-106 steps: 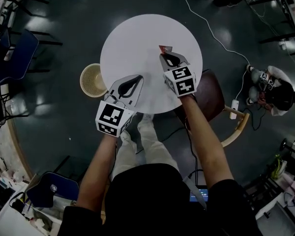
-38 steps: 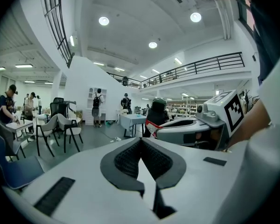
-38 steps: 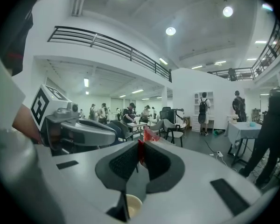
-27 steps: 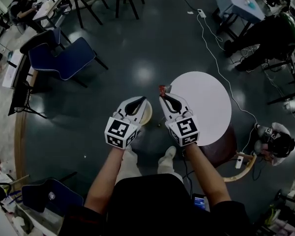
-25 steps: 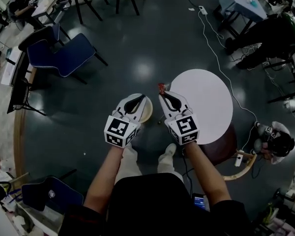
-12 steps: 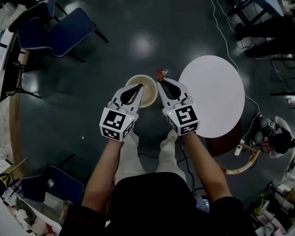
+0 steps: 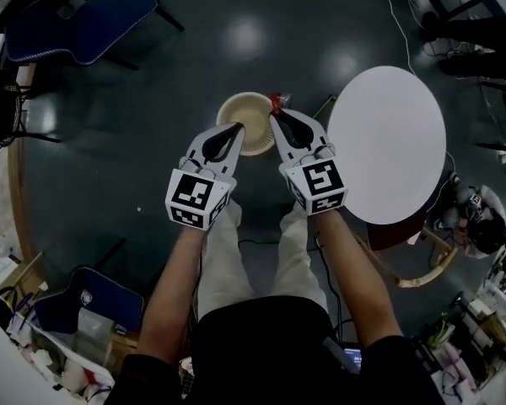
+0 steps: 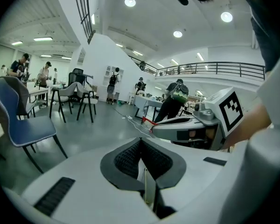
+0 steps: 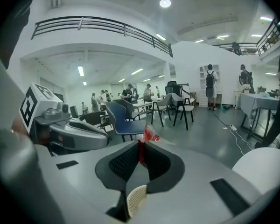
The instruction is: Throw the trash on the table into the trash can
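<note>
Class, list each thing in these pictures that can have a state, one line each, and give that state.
left gripper: shut, nothing between its jaws
right gripper: shut on the red wrapper
red wrapper: pinched at the jaw tips, held at the trash can's edge, not yet dropped
trash can: upright on the floor, open-topped
white round table: standing, no trash showing on its top

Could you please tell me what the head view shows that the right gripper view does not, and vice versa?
Only the head view: the round tabletop from above and the person's legs. Only the right gripper view: the balcony railing, ceiling lights, distant people. Both: the red wrapper pinched in the right gripper, the left gripper, the trash can.
</note>
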Demonstrator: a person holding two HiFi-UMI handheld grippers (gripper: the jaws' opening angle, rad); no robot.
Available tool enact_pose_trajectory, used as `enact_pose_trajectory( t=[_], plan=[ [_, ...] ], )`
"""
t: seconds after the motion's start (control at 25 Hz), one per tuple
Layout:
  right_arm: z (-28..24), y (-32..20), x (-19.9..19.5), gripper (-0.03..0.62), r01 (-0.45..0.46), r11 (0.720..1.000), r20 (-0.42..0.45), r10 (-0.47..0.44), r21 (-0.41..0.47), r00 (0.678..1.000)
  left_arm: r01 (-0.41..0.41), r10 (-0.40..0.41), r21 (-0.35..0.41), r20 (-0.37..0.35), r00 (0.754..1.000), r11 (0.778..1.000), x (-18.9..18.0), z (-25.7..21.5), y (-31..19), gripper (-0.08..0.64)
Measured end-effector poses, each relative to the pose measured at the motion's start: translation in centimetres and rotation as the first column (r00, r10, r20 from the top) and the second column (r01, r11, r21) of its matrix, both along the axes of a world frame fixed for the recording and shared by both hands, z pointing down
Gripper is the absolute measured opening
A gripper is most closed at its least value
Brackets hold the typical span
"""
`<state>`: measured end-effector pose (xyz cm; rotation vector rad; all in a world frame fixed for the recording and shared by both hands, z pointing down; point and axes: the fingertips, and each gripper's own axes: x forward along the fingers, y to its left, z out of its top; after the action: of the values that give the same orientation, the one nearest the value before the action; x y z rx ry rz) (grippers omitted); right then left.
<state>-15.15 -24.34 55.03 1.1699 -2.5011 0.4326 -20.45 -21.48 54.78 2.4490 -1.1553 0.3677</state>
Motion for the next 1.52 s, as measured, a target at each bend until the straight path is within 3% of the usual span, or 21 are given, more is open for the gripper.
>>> enact_pose_trajectory(
  t=[0.2, 0.56, 0.88, 1.52],
  plan=[
    [5.4, 0.4, -0.8, 0.043, -0.01, 0.999, -0.012, 0.01, -0.049, 1.0, 0.025, -0.026, -0.056, -0.012, 1.0, 0.998, -1.6, 5.5, 0.5, 0.014],
    [12.9, 0.8, -1.2, 0.043, 0.002, 0.995, -0.016, -0.004, -0.102, 1.0, 0.088, -0.088, -0.082, 0.004, 0.996, 0.993, -3.6, 12.4, -1.1, 0.014],
    [19.0, 0.6, -2.4, 0.043, 0.001, 0.99, -0.015, -0.003, -0.138, 1.0, 0.096, -0.096, -0.116, 0.012, 0.995, 0.989, -4.2, 18.0, -1.0, 0.014],
    [32.5, 1.3, -3.2, 0.043, 0.069, 0.97, -0.078, -0.09, -0.231, 0.993, 0.074, -0.067, -0.197, 0.044, 0.997, 0.978, -5.0, 26.6, 0.4, 0.014]
  ],
)
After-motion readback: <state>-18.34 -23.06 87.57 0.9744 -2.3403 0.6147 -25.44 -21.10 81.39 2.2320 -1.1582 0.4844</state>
